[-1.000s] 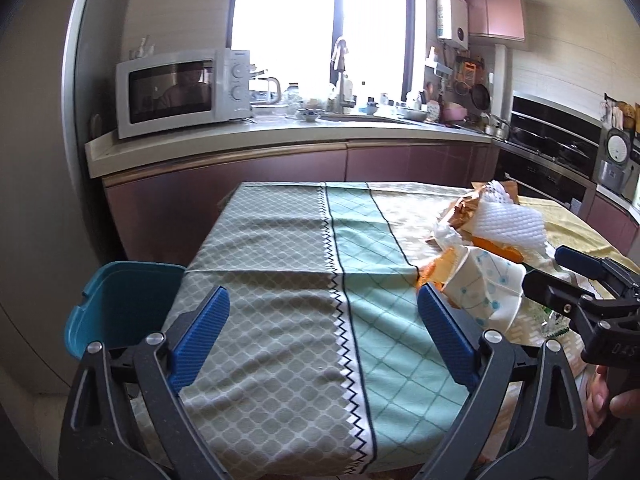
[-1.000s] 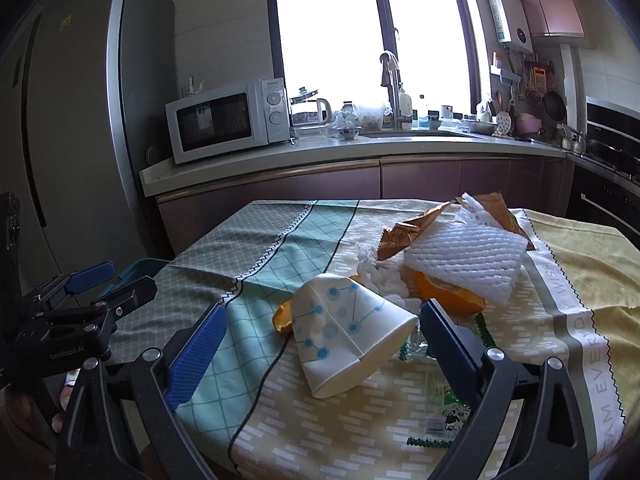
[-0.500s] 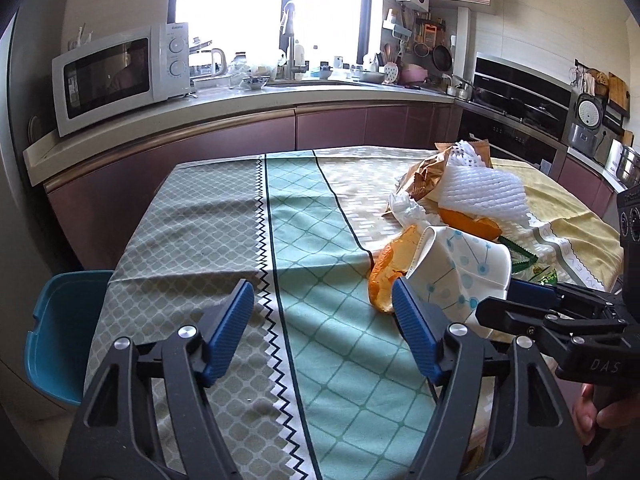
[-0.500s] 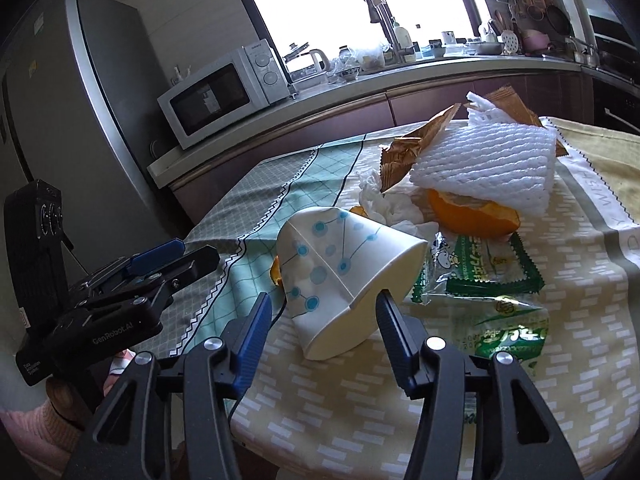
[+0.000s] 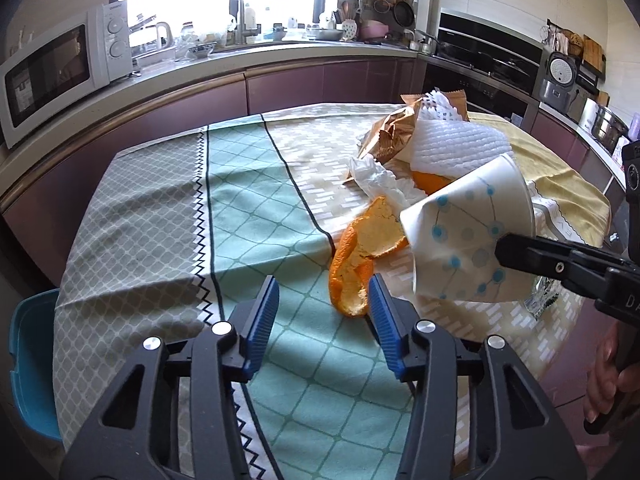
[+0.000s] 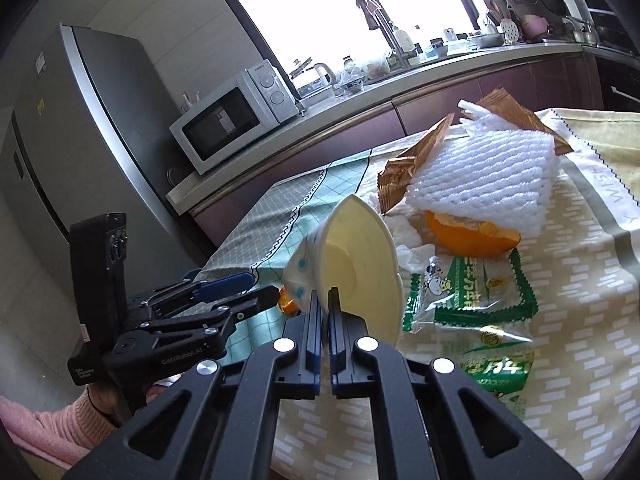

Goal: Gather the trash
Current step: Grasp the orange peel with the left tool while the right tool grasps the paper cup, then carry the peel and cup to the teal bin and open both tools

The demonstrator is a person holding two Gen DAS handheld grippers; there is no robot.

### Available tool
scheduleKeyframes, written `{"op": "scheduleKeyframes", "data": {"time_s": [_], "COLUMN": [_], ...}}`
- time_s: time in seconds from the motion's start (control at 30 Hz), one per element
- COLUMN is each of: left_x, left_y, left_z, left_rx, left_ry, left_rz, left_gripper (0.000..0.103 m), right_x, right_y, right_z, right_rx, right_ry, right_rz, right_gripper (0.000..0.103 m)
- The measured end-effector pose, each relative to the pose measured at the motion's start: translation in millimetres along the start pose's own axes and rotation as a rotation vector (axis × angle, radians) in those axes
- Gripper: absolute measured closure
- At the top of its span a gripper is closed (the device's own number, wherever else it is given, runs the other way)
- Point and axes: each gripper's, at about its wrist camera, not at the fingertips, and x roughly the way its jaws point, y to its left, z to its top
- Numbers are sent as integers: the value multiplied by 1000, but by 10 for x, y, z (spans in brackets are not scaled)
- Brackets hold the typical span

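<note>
My right gripper [image 6: 325,300] is shut on the rim of a crushed white paper cup [image 6: 360,264] with blue dots and holds it tilted, off the tablecloth; the cup also shows in the left wrist view [image 5: 468,236]. My left gripper [image 5: 324,304] is open, low over the cloth, with an orange peel [image 5: 360,256] just beyond its right fingertip. Behind lie a white foam fruit net [image 6: 484,184], another orange peel [image 6: 468,236], a brown snack bag [image 5: 392,132], crumpled tissue [image 5: 376,180] and green wrappers [image 6: 476,300].
The table has a green, grey and yellow cloth [image 5: 240,192]. A blue bin [image 5: 28,364] stands by the table's left edge. A counter with a microwave [image 5: 56,68] and sink runs behind. A fridge [image 6: 64,152] stands at the left.
My right gripper closed on the cup's rim and lifted it. My left gripper moved forward and right to the orange peel and narrowed its opening.
</note>
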Motion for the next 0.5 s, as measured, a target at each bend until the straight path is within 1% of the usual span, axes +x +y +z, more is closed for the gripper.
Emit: {"op": "scheduleKeyframes", "data": {"time_s": [0.1,0.17,0.23,0.27,0.37,0.4,0.43,0.5], "left_x": [147,204,258,286,317,325,333,331], "left_y": [-20,-33,-34,-30,0,28,59,124], "left_z": [61,94,124,136,161,164,167,146], "left_rx": [7,4,-6,-12,-25,-37,-47,-64], "left_ry": [42,59,76,84,88,91,95,99], "left_rz": [-21,-51,-86,-104,-120,-129,-127,-125], "left_gripper": [67,71,82,83,87,91,94,95], "right_x": [-42,-49,-35,-29,-43,-45,-45,-38], "right_y": [-19,-38,-33,-32,-27,-17,-7,11], "right_z": [48,78,96,106,129,142,157,184], "right_rx": [-6,-13,-18,-20,-33,-37,-37,-41], "right_ry": [-16,-19,-17,-16,-22,-26,-29,-35], "right_rz": [-5,-8,-10,-7,-5,-4,-2,2], "right_gripper": [101,101,101,101,101,101,101,101]}}
